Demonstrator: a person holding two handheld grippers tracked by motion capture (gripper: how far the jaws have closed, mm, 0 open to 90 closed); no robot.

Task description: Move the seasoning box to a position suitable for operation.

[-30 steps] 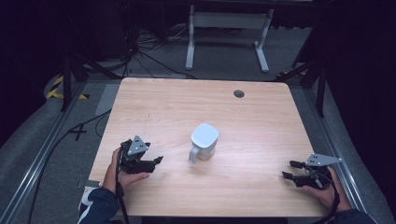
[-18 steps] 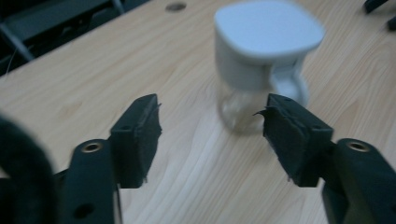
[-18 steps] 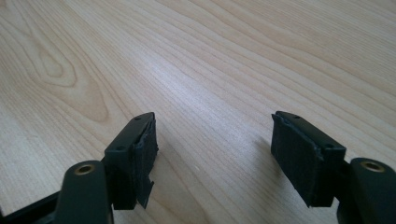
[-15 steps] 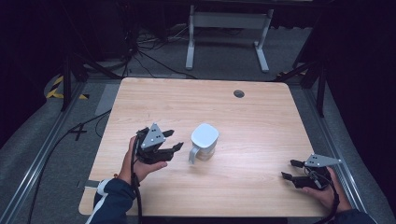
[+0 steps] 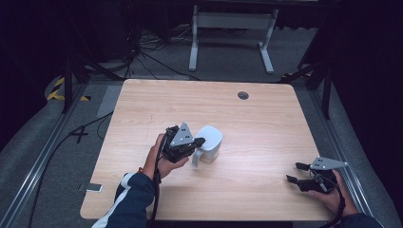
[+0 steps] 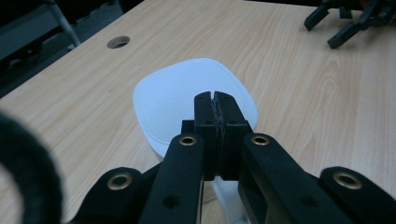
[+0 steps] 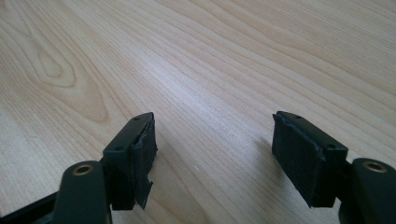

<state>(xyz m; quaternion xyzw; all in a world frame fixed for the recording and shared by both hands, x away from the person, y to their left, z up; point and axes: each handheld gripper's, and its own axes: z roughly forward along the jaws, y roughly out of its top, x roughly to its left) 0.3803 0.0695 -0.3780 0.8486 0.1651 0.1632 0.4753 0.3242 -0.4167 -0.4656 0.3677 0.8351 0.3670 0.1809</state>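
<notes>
The counter (image 5: 266,118) is pale wood with rounded corners. A white mug (image 5: 209,142) stands on it slightly left of centre, nearer the front edge. A round cable hole (image 5: 243,95) sits near the back edge.

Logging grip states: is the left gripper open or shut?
Shut: the left gripper has its jaws pressed together above the white mug.
</notes>
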